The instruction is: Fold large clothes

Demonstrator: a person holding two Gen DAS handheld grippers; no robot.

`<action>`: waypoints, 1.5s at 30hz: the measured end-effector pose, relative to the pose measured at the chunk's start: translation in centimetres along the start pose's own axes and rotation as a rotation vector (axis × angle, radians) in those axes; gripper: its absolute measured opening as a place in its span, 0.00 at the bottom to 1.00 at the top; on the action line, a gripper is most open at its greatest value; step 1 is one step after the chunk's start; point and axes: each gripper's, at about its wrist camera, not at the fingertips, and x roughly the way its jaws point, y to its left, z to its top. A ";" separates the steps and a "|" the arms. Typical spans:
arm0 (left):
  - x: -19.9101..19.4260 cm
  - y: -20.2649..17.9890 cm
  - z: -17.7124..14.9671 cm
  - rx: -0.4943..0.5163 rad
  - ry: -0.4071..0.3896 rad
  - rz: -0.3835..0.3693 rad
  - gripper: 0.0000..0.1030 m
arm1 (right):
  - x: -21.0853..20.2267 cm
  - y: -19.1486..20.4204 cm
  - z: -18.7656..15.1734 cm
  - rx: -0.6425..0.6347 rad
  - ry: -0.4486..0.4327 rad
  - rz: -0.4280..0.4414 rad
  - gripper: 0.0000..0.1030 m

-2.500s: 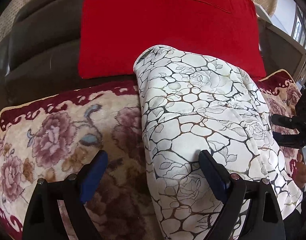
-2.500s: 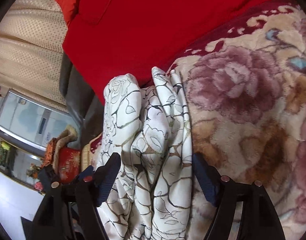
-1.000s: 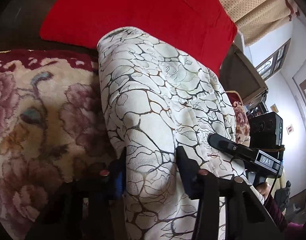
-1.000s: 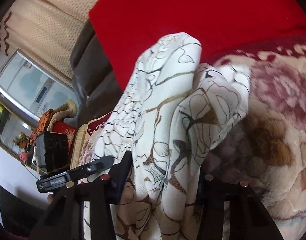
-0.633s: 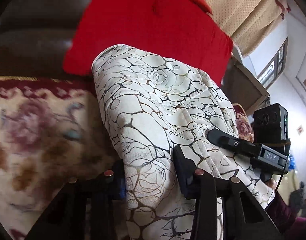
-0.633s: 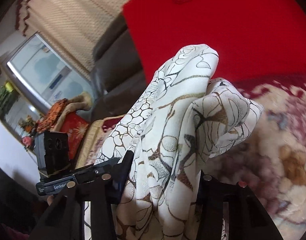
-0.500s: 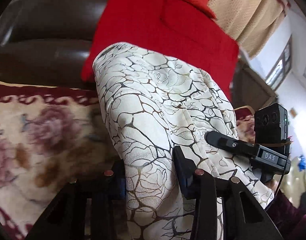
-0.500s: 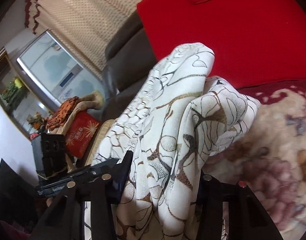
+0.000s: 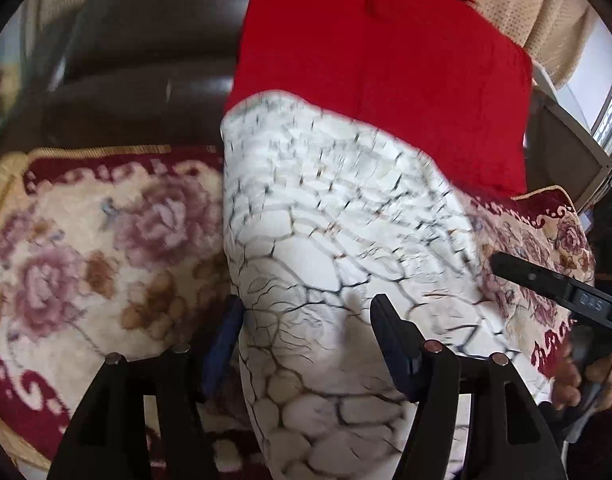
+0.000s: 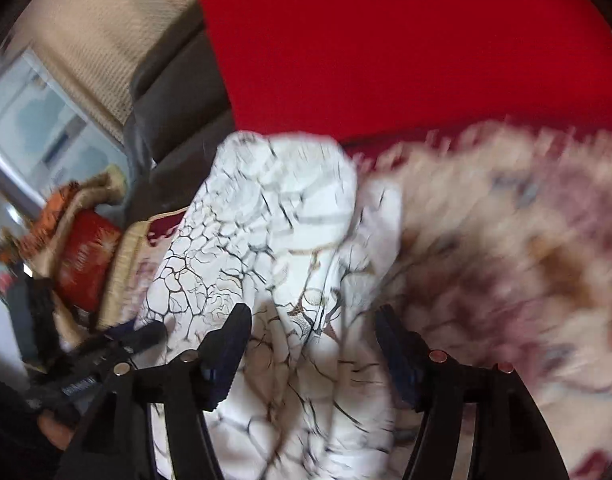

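The white garment (image 9: pixel 322 240), printed with a dark crackle-and-rose pattern, lies in a long folded bundle on the floral blanket (image 9: pixel 85 248), its far end against the red cushion (image 9: pixel 386 60).

Left gripper (image 9: pixel 306 320): jaws partly closed, with the near end of the garment between them. Motion blur prevents confirming whether the pads press the cloth.

Right gripper (image 10: pixel 312 344): jaws likewise straddle bunched layers of the garment (image 10: pixel 273 220). Whether the cloth is clamped cannot be told.

Risks, judged from this position:
- Uneven grip. If one jaw pair holds fewer layers, the inner layers may slide out and the fold opens.
- Fast motion. Both views are blurred; a quick swing may drag the bundle across the blanket.
- Interference. The grippers sit near each other and may collide.
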 end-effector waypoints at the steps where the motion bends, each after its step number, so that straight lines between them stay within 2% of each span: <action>1: -0.7 -0.3 0.2 0.014 -0.020 0.016 0.65 | -1.0 0.3 0.0 -0.027 -0.019 -0.016 0.65; 5: -3.6 -1.4 -1.3 0.054 -0.089 0.120 0.66 | -4.6 3.1 -1.1 -0.104 -0.072 0.039 0.64; 8: -4.9 -1.6 -2.5 0.052 -0.101 0.193 0.66 | -5.3 4.9 -2.6 -0.135 -0.072 0.061 0.56; 10: -5.2 -1.4 -3.3 0.048 -0.104 0.258 0.67 | -4.5 5.8 -3.8 -0.150 -0.040 0.052 0.55; 13: -2.9 -0.8 -4.9 0.074 -0.054 0.376 0.76 | -2.5 5.6 -5.3 -0.139 0.023 0.006 0.55; 16: -1.2 -0.3 -5.8 0.062 -0.024 0.402 0.77 | 1.6 4.5 -6.8 -0.130 0.148 -0.049 0.55; 18: -2.2 -0.4 -5.6 0.075 -0.033 0.398 0.77 | 2.6 3.9 -7.3 -0.092 0.172 -0.048 0.55; 20: -3.9 -0.7 -5.3 0.087 -0.044 0.415 0.77 | 1.3 4.0 -7.0 -0.069 0.160 -0.039 0.55; 24: -8.6 -1.4 -4.5 0.060 -0.142 0.453 0.77 | -3.3 4.6 -6.0 -0.071 0.095 -0.026 0.56; 31: -16.8 -3.2 -4.0 -0.017 -0.283 0.464 0.83 | -12.6 7.4 -5.3 -0.114 -0.080 -0.037 0.74; 33: -19.1 -4.1 -4.1 -0.022 -0.321 0.471 0.91 | -15.2 8.2 -5.6 -0.127 -0.123 -0.044 0.75; 36: -22.0 -5.4 -4.5 -0.015 -0.382 0.494 0.92 | -18.4 9.5 -6.2 -0.146 -0.172 -0.045 0.77; 42: -26.9 -7.9 -5.5 -0.002 -0.452 0.517 0.98 | -23.4 11.6 -7.6 -0.169 -0.230 -0.048 0.77; 45: -28.9 -8.9 -6.2 0.007 -0.474 0.527 0.99 | -25.5 12.3 -8.4 -0.171 -0.260 -0.048 0.80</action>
